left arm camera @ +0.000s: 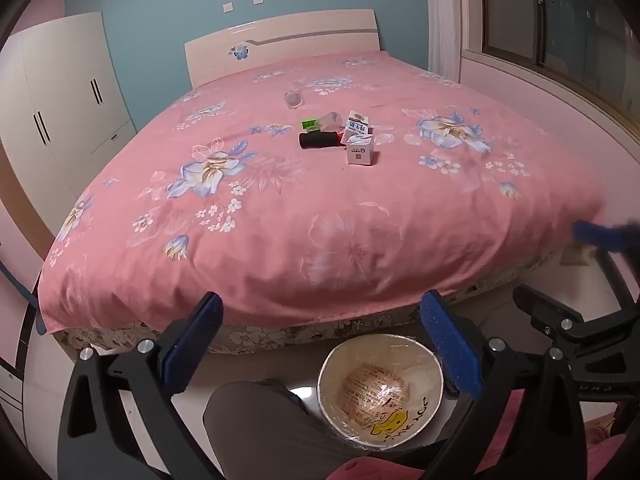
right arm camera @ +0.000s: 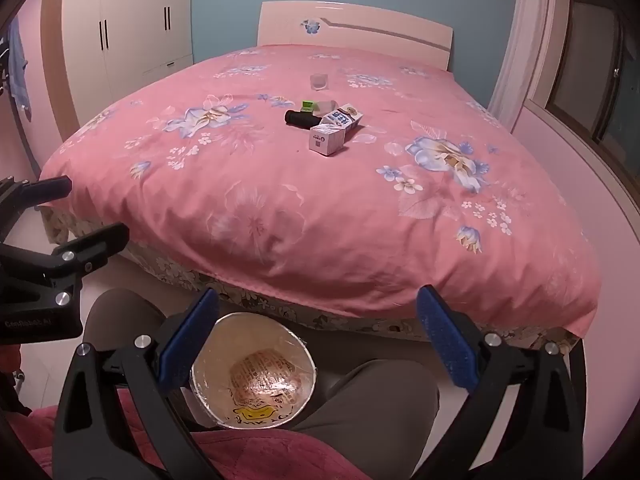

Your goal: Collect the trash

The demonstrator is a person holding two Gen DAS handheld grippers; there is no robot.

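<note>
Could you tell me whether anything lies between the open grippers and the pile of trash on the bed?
Nothing visible does: only bare pink bedspread separates the left gripper and right gripper from the trash pile; both jaws stand open, empty.

Both my views dim, pinkish indoor cast, soft shadows only. Heavy fisheye bend and dark vignette at corners. Glare on the bowl's plastic wrap (left arm camera: 380, 390). Other tongs (left arm camera: 592, 236) blurred at frame edge.

Pink floral bed (left arm camera: 280, 240) carries cartons (left arm camera: 361, 151), black roll (left arm camera: 319, 139), cup (left arm camera: 295, 100).
</note>
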